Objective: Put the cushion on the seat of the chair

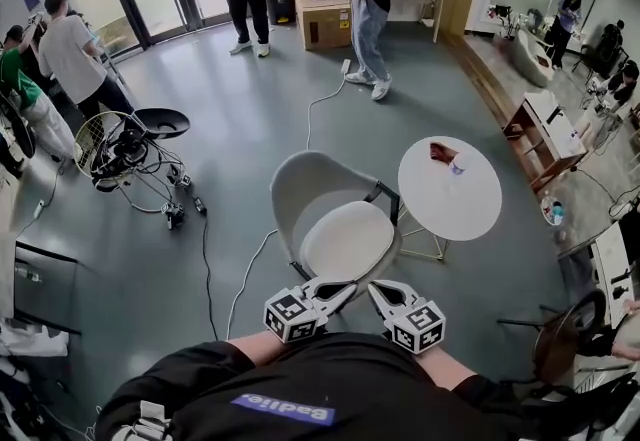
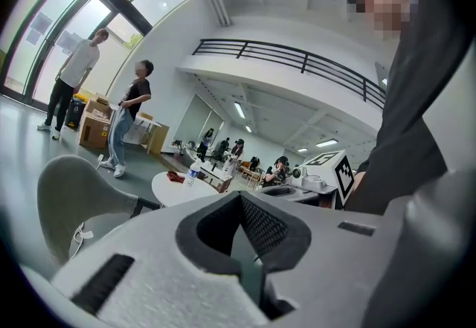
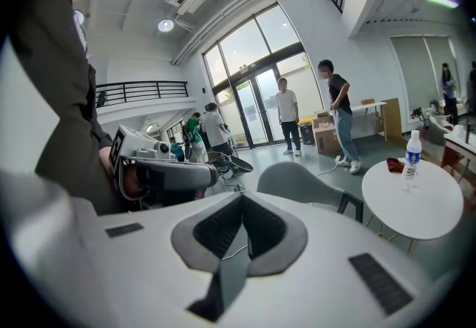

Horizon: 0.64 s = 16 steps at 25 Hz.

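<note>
Both tongs are pinched fully shut with nothing in them. The left tongs (image 1: pixel 347 287) and right tongs (image 1: pixel 377 287) sit side by side, tips nearly touching. The pale grey, roundish padded cushion (image 1: pixel 348 241) lies just ahead of and below both tips. It's flat on the seat of the light grey moulded shell chair (image 1: pixel 300 179), so to us the job looks pretty much done. It's about centred between the two, maybe a hair closer to the left tongs. It's so close to round that we can't really call a long axis. Count-wise: one cushion, one chair, two tongs. Off beyond the right tongs there's one round white tabletop (image 1: pixel 450 209) carrying one clear plastic bottle (image 1: pixel 457 166).
</note>
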Motion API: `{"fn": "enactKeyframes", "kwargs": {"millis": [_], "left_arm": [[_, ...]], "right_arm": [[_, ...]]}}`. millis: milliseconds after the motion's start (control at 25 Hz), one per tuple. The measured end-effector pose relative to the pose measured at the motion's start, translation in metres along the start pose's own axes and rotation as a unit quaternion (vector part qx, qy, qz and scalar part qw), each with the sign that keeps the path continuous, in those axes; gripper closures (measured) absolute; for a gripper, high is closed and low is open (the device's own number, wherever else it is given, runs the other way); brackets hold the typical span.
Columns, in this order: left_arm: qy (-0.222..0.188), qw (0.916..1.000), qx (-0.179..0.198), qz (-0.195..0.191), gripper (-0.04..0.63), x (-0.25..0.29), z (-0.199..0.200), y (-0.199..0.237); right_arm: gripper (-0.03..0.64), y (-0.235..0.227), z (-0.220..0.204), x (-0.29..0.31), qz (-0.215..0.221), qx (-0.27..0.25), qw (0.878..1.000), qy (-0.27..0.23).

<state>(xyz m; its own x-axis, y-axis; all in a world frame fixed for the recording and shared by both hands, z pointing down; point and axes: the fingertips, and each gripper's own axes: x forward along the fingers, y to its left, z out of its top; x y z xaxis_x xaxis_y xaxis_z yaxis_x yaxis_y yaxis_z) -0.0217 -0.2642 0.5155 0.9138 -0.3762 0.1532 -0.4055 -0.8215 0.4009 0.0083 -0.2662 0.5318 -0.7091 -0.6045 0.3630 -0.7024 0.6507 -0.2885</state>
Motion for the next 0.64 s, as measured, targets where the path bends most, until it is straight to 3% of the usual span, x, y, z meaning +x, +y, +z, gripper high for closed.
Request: {"fn": "enactKeyframes", "kwargs": {"millis": [640], "left_arm": [[-0.001,1.0000,-0.007,-0.001,0.578,0.0024,-0.0004,-0.0021]], "right_arm": [[0.589,-0.0018,-0.0048,-0.0016,-0.003,0.004,1.000,-0.001]]}}
